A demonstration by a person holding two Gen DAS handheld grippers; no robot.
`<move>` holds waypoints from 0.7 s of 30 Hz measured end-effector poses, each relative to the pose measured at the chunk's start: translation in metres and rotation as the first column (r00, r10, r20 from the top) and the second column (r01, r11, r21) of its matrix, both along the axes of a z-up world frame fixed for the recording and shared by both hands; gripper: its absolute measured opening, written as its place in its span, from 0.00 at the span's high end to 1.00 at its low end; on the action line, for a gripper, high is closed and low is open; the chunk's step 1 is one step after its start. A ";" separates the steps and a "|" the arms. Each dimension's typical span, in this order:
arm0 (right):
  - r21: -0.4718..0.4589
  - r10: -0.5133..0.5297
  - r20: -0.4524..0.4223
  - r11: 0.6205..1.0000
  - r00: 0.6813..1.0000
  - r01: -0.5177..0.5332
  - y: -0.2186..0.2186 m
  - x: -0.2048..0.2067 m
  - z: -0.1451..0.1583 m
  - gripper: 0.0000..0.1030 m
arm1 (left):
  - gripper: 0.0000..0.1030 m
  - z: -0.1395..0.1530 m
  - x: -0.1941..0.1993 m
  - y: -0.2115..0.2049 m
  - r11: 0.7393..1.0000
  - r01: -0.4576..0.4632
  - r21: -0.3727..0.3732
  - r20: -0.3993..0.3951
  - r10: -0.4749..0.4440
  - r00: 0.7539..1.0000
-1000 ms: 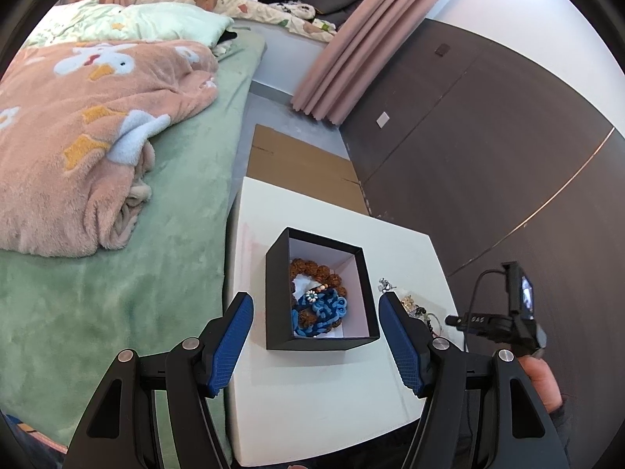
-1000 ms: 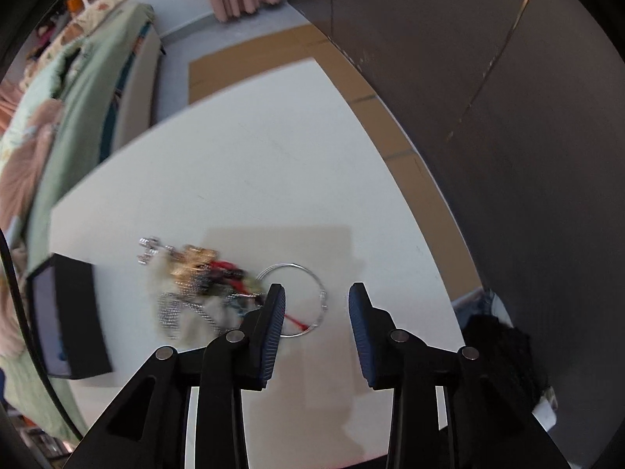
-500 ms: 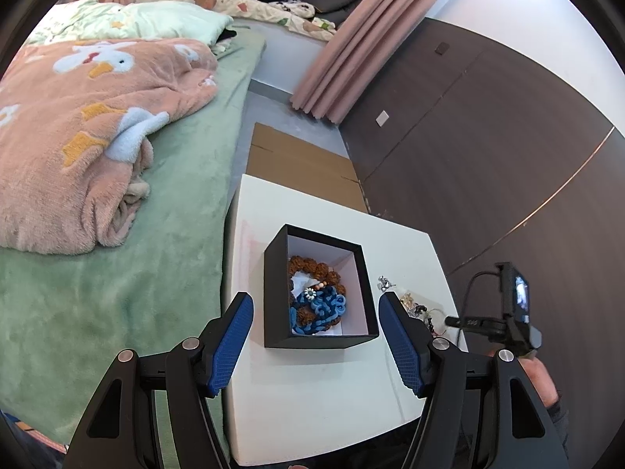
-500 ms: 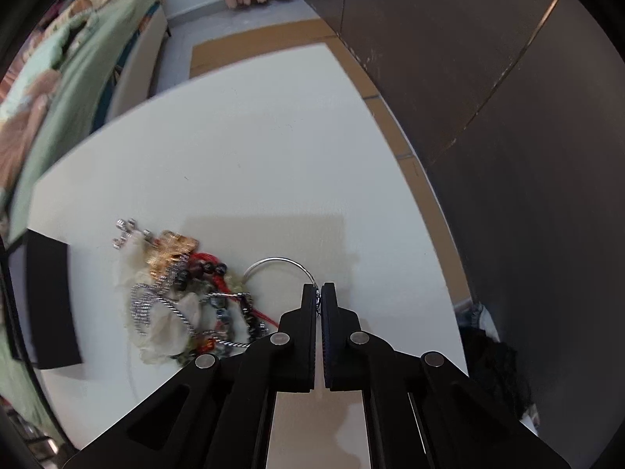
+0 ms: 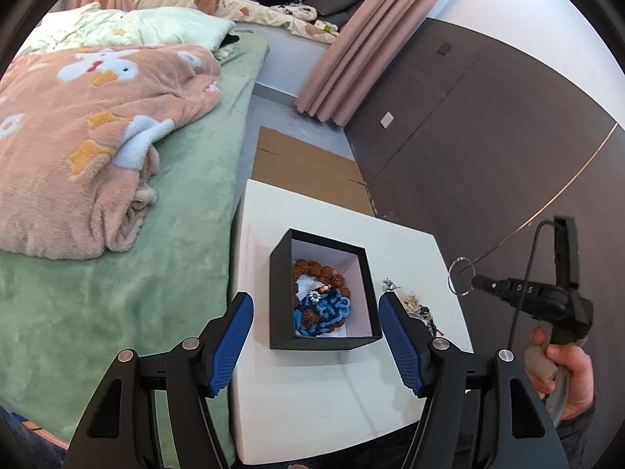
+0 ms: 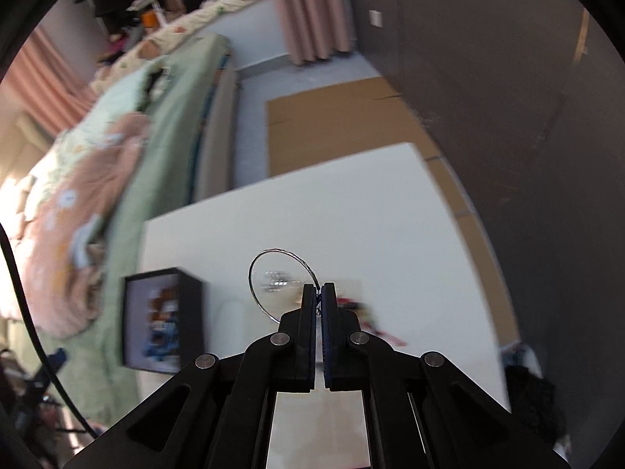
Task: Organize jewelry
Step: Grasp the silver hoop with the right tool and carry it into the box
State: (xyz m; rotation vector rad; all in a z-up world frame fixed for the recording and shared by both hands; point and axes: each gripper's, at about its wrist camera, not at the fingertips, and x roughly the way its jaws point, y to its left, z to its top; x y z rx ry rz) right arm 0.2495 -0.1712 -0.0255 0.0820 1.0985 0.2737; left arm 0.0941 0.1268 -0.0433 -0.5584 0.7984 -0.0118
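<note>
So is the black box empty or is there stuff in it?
Not empty. The open black box on the white table holds a brown bead bracelet and a blue knotted cord piece.

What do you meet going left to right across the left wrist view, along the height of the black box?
Green bedcover → black box → loose jewelry pile → thin silver bangle → right gripper, shut on the bangle.

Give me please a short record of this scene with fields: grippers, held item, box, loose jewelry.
left gripper: open, empty, near the box
right gripper: shut on the ring
ring: thin silver hoop, lifted above the table
box: black, open, holds brown beads and a blue cord piece
pile: loose jewelry on table, right of box
</note>
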 end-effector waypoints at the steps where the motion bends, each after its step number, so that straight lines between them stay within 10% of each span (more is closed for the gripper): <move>1: 0.021 0.019 0.000 1.000 1.000 -0.019 0.007 -0.001 0.002 0.97 | 0.34 0.001 -0.001 0.001 1.000 -0.004 0.003 -0.001 0.004 1.000; 10: 0.244 0.285 -0.020 0.931 0.958 -0.272 0.092 -0.015 0.002 0.95 | 0.34 0.008 -0.004 -0.001 0.999 -0.022 0.050 0.010 0.022 1.000; 14: 0.236 0.299 -0.001 0.927 0.954 -0.290 0.092 -0.019 0.003 0.42 | 0.34 0.010 -0.002 -0.012 0.997 0.009 0.072 0.009 -0.009 1.000; 21: 0.224 0.160 0.053 0.960 0.986 -0.167 0.011 -0.018 0.010 0.37 | 0.34 0.011 0.005 -0.043 0.992 0.080 0.095 0.018 -0.082 0.996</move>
